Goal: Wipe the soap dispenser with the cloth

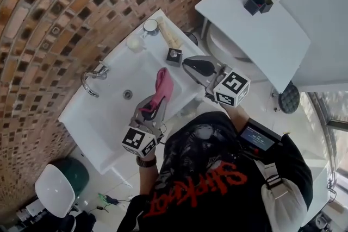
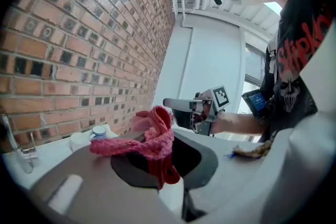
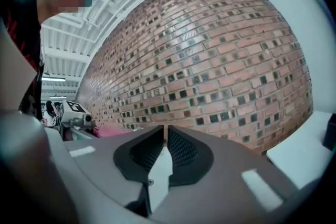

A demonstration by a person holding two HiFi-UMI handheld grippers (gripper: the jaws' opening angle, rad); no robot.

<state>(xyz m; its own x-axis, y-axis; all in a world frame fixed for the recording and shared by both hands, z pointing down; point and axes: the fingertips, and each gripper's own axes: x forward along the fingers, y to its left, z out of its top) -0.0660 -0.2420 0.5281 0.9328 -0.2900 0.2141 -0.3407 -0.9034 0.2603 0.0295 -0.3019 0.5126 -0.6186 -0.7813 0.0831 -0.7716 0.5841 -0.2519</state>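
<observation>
Tongs from above: left gripper (image 1: 154, 107) pinches the cloth (image 1: 162, 86), ready for wiping; the soap dispenser (image 1: 174, 56) stands just beyond the right gripper (image 1: 191, 64). Left gripper view: cloth bunched between the jaws. Right gripper view: jaws closed, empty, facing the brick wall (image 3: 210, 60).

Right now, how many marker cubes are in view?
2. One cube on the left tongs, holding the pink cloth over the sink; other cube on the right tongs, beside the sink's corner. None seems hidden.

I see bright, even daylight, strongest from the window (image 1: 334, 106) at the head view's right edge. The white sink (image 1: 103, 111) looks almost washed out. Both gripper views bow the brick wall (image 3: 210, 60) heavily, with black corners and a soft foreground.
</observation>
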